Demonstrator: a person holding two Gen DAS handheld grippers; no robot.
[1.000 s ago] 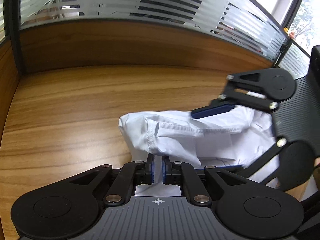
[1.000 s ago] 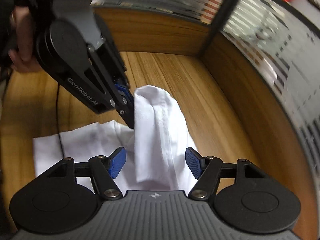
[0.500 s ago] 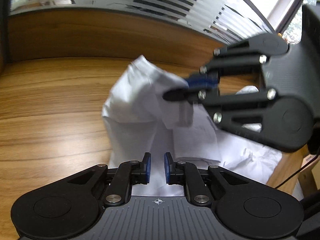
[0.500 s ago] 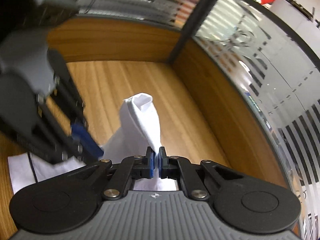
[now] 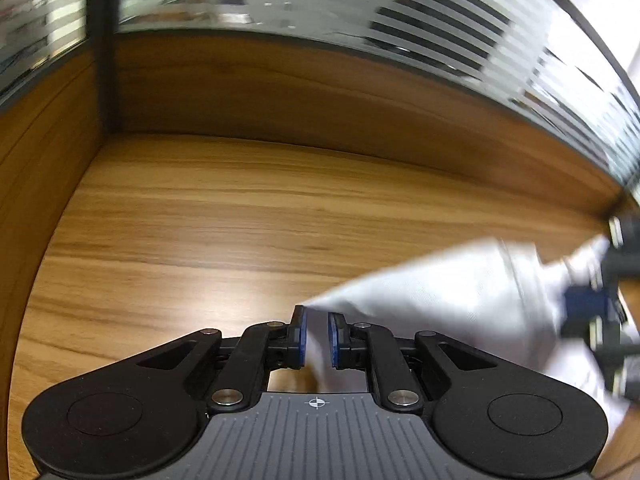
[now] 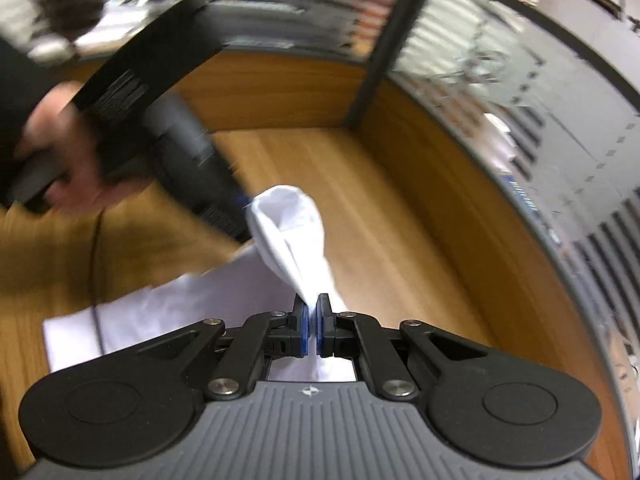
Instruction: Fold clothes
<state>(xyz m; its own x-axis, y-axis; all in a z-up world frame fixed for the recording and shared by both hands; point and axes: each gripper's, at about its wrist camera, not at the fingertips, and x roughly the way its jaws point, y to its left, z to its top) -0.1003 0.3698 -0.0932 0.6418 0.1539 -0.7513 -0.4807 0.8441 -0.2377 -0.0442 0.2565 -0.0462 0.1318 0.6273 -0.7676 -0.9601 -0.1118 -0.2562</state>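
A white shirt [image 5: 460, 296] lies partly on the wooden desk [image 5: 240, 220] and is stretched between both grippers. My left gripper [image 5: 317, 334] has its blue pads a small gap apart with white cloth between them. My right gripper [image 6: 312, 326] is shut on the shirt's sleeve [image 6: 292, 232], which rises from its jaws toward the left gripper [image 6: 224, 200], held by a hand at the left. The rest of the shirt [image 6: 160, 312] lies flat at the lower left. The right gripper [image 5: 600, 316] shows blurred at the right edge of the left wrist view.
Wooden partition walls [image 5: 320, 92] topped with striped frosted glass [image 5: 440, 20] enclose the desk at the back and sides. A thin black cable [image 6: 96, 272] crosses the shirt at the left in the right wrist view.
Both grippers have pulled apart, stretching the sleeve between them. The left gripper swung left, so the shirt now trails off to its right. The right gripper stays shut on the sleeve.
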